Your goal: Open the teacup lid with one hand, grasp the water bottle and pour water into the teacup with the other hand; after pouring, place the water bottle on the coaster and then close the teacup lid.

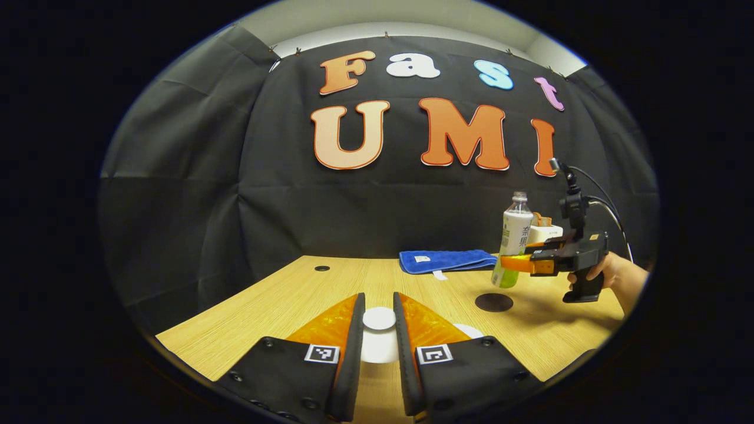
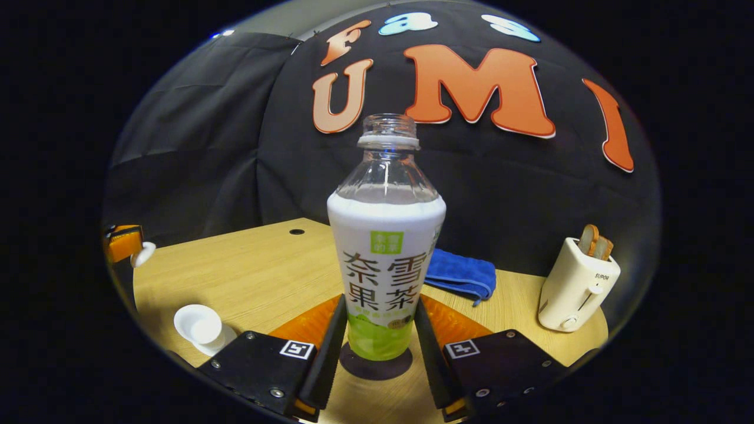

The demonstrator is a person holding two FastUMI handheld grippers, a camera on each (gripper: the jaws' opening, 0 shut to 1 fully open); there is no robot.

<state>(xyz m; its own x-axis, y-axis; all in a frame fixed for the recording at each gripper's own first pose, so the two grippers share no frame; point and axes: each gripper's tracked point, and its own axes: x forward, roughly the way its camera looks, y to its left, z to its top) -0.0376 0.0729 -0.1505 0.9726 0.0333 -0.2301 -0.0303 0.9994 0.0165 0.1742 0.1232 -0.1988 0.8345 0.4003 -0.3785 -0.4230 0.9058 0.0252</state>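
Observation:
My left gripper [image 1: 379, 297] is shut on the knob of the white teacup lid [image 1: 380, 347], held above the table. In the right gripper view that gripper [image 2: 123, 244] and the lid [image 2: 143, 254] hang at the far left, up and left of the open white teacup [image 2: 203, 330]. A sliver of the teacup [image 1: 468, 330] peeks past my finger. My right gripper [image 2: 380, 299] grips the uncapped water bottle [image 2: 386, 259] low on its white and green label, right over the dark round coaster [image 2: 377, 366]. From the left gripper view the bottle [image 1: 517, 238] stands upright just behind the coaster [image 1: 493, 302]; contact is unclear.
A folded blue towel [image 1: 447, 260] lies at the back of the wooden table [image 1: 265, 306]. A white toaster [image 2: 576, 285] with bread slices stands at the right. A small dark hole [image 1: 321, 268] marks the table's far left. A hand [image 1: 618, 277] holds the right gripper.

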